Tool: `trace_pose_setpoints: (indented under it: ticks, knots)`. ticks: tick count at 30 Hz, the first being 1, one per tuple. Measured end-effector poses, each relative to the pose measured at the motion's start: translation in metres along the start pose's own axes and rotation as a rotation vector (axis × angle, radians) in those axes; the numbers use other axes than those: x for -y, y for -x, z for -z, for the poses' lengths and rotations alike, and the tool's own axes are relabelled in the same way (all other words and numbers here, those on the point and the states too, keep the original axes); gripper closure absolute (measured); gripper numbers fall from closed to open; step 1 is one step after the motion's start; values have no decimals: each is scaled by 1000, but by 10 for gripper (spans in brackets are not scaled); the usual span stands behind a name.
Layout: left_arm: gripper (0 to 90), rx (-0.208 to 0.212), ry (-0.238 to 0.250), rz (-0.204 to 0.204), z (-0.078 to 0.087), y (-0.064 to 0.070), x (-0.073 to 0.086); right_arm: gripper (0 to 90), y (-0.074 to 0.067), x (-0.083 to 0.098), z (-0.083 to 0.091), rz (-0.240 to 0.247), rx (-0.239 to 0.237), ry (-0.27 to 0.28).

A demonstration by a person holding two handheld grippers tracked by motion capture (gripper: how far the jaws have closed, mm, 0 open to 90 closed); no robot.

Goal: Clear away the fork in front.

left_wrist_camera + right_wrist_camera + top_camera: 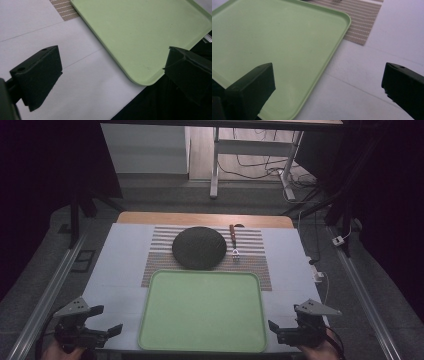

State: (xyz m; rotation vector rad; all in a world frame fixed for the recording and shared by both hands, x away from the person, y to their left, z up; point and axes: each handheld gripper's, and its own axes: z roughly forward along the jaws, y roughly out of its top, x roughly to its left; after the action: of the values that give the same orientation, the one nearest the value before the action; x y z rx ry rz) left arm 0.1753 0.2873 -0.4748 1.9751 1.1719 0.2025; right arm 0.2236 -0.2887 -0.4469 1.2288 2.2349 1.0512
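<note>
Just flat pale-green tray point(202, 312), empty.

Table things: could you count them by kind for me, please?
Green tray: 1
Dark round plate: 1
Fork: 1
Striped mat: 1
Hand-held grippers: 2, left gripper, right gripper, both open, holding nothing
Total: 6
</note>
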Motion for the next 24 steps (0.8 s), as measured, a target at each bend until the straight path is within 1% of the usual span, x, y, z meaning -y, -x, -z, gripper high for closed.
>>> trace_pose_setpoints:
  ticks: [4,10,12,14,15,17,21,24]
  knots:
    - [15,0,0,1,0,0,0,0,0,-2,-2,22,2,4]
    - [16,-4,-2,1,-1,0,0,0,2,-4,-4,32,-10,1]
    - [17,-2,-2,1,0,0,0,0,2,-6,-6,41,-32,6]
    - [17,-1,-2,2,-1,0,0,0,3,-6,-7,46,-39,2]
    - [18,0,-2,3,-1,0,0,0,2,-8,-9,52,-51,2]
    - [19,0,-2,3,-1,0,0,0,2,-10,-13,50,-66,9]
    - [19,-1,-3,4,-1,-1,0,0,1,-14,-17,66,-73,9]
    - [19,0,-2,5,-1,-1,0,0,0,-20,-23,83,-71,7]
